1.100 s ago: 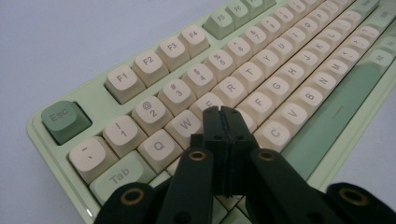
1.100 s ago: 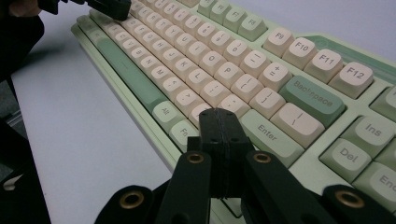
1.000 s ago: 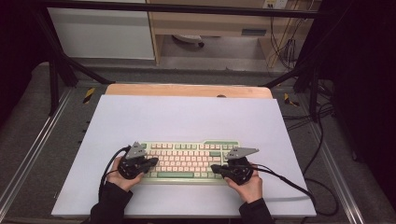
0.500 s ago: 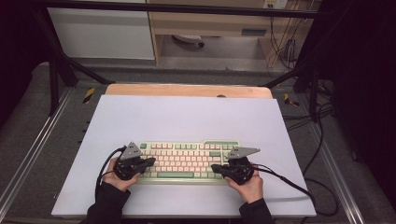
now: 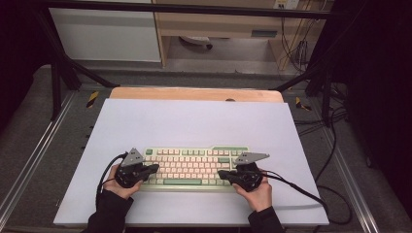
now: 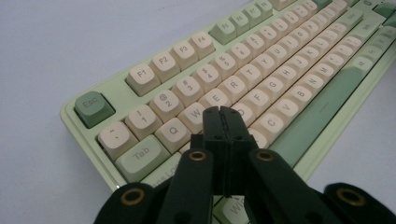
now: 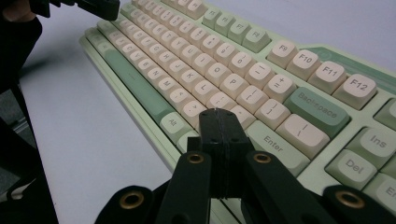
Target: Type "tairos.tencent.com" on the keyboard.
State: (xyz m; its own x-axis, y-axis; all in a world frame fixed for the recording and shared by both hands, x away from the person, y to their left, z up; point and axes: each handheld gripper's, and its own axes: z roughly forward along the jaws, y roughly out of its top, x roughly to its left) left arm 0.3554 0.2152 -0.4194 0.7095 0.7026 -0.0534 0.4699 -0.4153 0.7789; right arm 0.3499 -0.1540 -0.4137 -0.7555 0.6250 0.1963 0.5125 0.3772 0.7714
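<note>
A pale green keyboard [image 5: 194, 167] with cream and green keys lies near the front of the white table top [image 5: 194, 121]. My left gripper [image 5: 154, 168] rests at its left end, shut, jaws pressed together with nothing between them. In the left gripper view those jaws [image 6: 222, 112] hover over the letter keys of the keyboard [image 6: 261, 79] near A and S. My right gripper [image 5: 221, 174] sits at the right end, also shut and empty. In the right gripper view its tips [image 7: 218, 113] stand over the keys beside Enter on the keyboard [image 7: 224, 70].
A wooden strip [image 5: 194, 93] runs along the table's far edge. Black cables [image 5: 301, 189] trail from the right gripper across the table's right front. Metal frame rails [image 5: 34, 150] flank both sides. The other hand and gripper [image 7: 70, 7] show at the top left of the right gripper view.
The left hand and its gripper have shifted slightly to the left along the keyboard's end. The right gripper has kept still.
</note>
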